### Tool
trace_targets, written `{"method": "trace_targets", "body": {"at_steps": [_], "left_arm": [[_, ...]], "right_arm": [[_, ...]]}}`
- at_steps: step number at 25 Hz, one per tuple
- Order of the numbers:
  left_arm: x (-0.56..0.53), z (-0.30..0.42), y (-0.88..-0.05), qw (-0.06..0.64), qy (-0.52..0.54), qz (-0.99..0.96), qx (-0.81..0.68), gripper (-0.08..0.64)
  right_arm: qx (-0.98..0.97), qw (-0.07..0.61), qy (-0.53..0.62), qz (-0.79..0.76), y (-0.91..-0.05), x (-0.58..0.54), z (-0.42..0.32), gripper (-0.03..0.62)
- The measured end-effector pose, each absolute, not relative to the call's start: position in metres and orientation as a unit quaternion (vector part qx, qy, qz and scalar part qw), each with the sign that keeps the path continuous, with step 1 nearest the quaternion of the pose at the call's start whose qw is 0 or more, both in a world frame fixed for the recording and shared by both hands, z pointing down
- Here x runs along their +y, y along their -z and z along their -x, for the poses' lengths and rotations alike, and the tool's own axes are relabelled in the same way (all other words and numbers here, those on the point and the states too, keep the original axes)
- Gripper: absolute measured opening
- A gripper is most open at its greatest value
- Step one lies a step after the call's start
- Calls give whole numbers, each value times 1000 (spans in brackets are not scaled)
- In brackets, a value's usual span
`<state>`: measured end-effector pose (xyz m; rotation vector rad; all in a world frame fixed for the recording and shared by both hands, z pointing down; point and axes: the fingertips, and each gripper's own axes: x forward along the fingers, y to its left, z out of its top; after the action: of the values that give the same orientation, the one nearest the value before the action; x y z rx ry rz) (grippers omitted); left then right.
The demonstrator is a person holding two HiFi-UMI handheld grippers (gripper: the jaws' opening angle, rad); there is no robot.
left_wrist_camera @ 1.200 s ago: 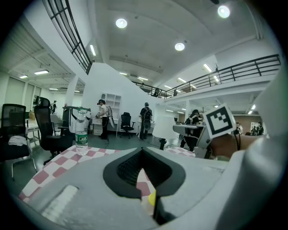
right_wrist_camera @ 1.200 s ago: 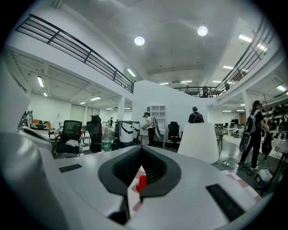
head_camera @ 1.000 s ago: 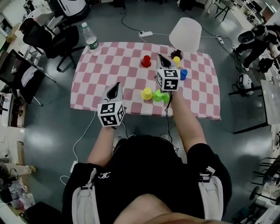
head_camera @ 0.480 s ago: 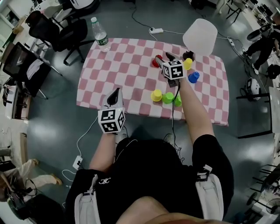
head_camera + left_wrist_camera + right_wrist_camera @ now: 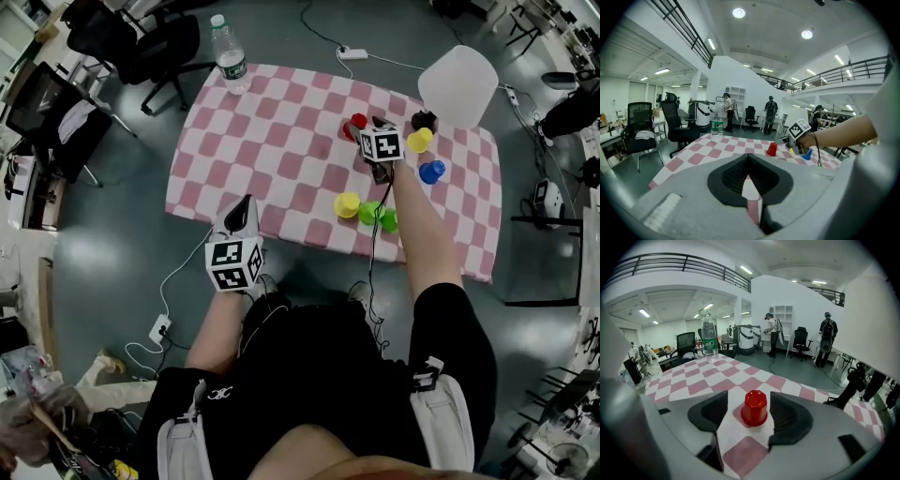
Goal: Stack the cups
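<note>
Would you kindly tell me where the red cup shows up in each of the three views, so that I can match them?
Head view: the red cup stands on the far side of the table, right of centre.
Left gripper view: the red cup is small, mid-frame, just right of centre.
Right gripper view: the red cup is large, low centre.
Shared landmark: the water bottle at a far table corner.

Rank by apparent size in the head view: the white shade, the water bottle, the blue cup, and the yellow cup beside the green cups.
Largest: white shade.
Next: water bottle.
Smallest: blue cup and yellow cup beside the green cups. These two look about alike, so they are left unranked.
</note>
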<state>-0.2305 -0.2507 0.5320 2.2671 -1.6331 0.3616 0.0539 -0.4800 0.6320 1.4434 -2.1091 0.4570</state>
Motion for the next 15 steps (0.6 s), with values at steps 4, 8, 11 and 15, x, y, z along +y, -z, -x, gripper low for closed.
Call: {"method": "trace_targets", "body": {"at_steps": [4,8,11,15], "left_arm": [[-253,237,-536,163,-131,-789,-578,15],[-254,241,-541,167,-134,-785,-582,15],[-254,244,-544,170,-133,-782,-584,15],[-254,245,-544,170,-134,-780,-587,15]], "right_arm": [[-771,273,-185,-545,-651,-490,-60,272],[-758,249,-212,-564,-662,-497,-67,272],[-754,246,-226,-565,-671,-498,-67,272],[-755,259,-224,-560,-679,-504,-66,271]]}}
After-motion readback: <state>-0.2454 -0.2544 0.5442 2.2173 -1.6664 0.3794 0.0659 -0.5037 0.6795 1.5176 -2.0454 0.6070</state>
